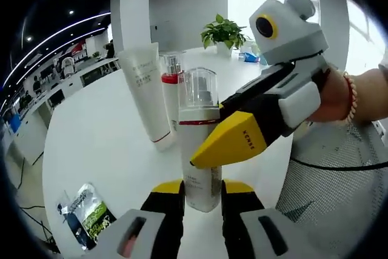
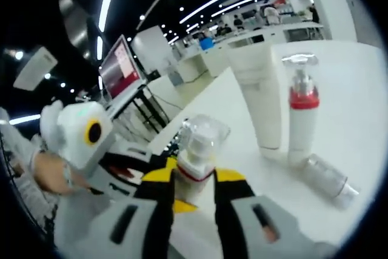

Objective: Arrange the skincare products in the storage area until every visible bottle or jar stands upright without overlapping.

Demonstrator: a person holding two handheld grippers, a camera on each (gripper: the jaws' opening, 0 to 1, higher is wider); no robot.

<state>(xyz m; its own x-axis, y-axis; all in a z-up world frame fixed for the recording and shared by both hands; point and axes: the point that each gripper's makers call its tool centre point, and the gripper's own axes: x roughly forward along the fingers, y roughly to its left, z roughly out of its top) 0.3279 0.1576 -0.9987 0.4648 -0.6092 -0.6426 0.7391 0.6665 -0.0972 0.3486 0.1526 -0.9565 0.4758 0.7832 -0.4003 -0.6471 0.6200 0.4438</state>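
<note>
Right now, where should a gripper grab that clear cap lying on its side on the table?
Probably around its middle, coming from above, jaws across its width. The clear cap lies flat beside the upright pump bottle, so its rounded sides face outward.

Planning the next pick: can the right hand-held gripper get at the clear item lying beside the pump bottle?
Probably not yet: the right hand-held gripper is shut on the clear-capped bottle. The clear item lies on bare table beside the pump bottle, nothing in front, so the way looks free after release.

Left gripper (image 1: 202, 201) and right gripper (image 2: 194, 191) face each other — jaws of both clamped, right hand (image 1: 337, 96) gripping behind
</note>
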